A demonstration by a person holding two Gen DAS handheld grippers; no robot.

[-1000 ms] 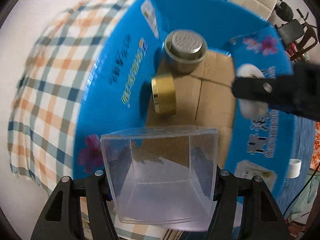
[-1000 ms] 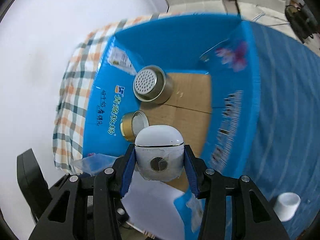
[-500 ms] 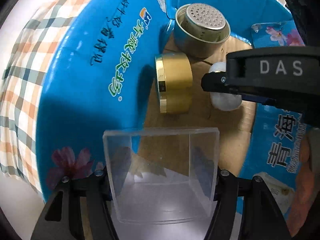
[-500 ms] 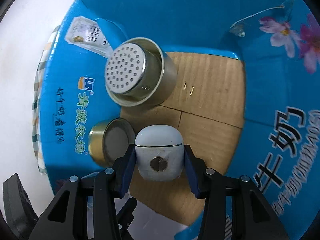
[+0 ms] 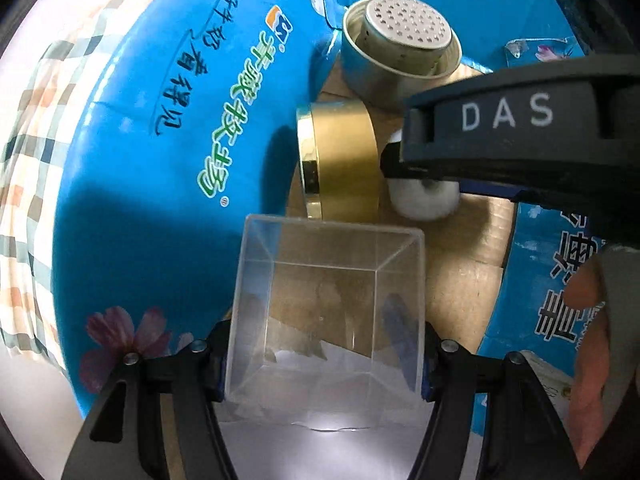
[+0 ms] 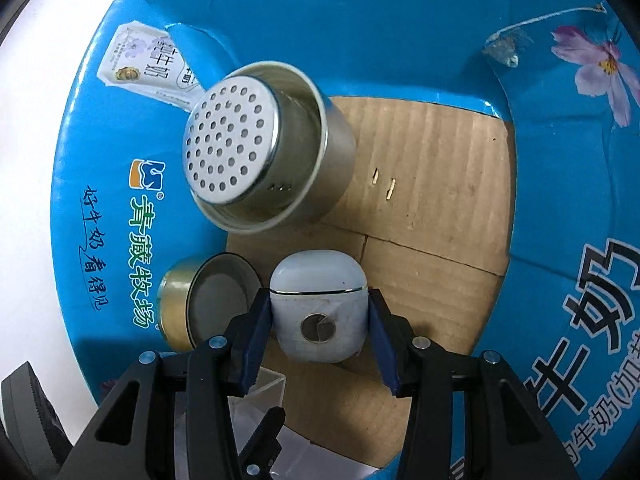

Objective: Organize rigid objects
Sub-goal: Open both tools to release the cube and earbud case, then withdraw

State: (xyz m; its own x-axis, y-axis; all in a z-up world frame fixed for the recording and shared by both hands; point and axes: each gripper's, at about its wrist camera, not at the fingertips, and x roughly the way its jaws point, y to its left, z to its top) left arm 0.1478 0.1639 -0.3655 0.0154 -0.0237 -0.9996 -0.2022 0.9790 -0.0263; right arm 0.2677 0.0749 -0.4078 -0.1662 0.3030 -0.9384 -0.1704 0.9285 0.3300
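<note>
inside the blue cardboard box, the parted right gripper frees the smooth, light white earbud case; the left gripper clamps the brittle-looking clear plastic box by its sidewalls.

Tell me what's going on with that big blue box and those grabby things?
A person is tidying small hard things into a blue cardboard box. The left hand-held gripper holds a clear plastic box over the cardboard floor. The right hand-held gripper has opened around a white earbud case, which looks set down on the floor. A silver strainer cup and a gold tin are already inside.
</note>
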